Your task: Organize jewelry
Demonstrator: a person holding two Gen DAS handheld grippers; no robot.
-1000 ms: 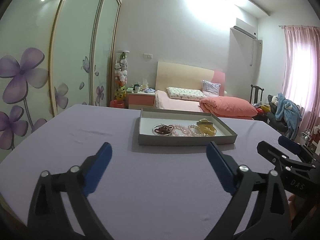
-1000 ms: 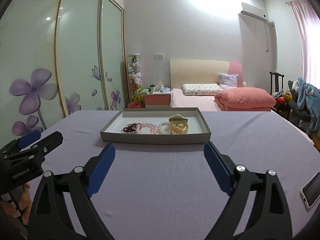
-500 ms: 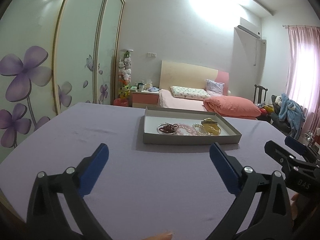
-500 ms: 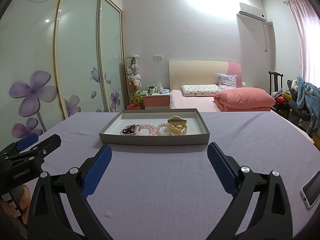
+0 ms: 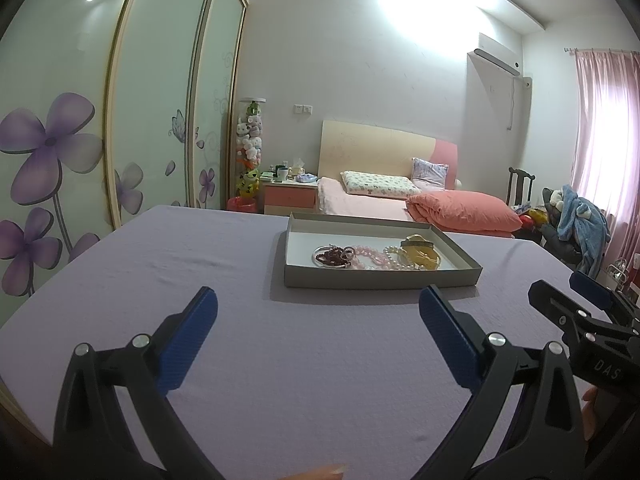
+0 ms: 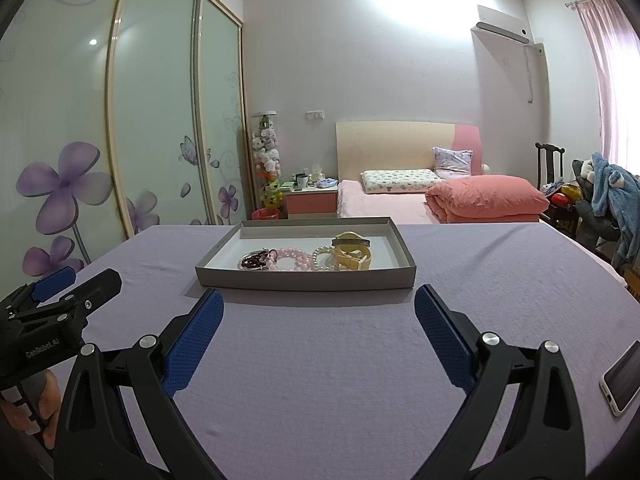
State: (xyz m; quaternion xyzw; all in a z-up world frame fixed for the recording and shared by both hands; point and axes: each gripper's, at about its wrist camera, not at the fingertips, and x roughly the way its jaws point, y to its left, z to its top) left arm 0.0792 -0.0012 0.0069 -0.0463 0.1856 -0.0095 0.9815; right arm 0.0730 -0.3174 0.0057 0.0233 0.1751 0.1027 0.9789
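Left gripper [image 5: 318, 312] was wide open, nothing btwn its blue pads, hovering over the near part of the table [image 5: 200, 272] w/ purple cloth. Right gripper [image 6: 319, 314] likewise spread wide, empty, held just short of the tray's near wall. Each gripper showed in the other's view: the right one at the right edge of the left cam, the left one at the left edge of the right cam, w/ a hand [image 6: 38, 412] partly visible under it. Neither touched the tray or the cloth as far as could be seen.

Tray [image 6: 304, 280], a shallow grey box w/ white floor, sat toward the far edge of the table, roughly centre. Inside, along its near side, jewelry lay in a row, pieces touching: a dark red bead bracelet [image 6: 256, 260] at left, pink beads [image 6: 290, 258] next, a white pearl strand [image 6: 324, 258], then a yellow watch [image 6: 354, 254] at right. The tray's far half was bare white floor.

A phone [image 6: 624, 378] lay flat at the table's right edge, well apart from the tray.
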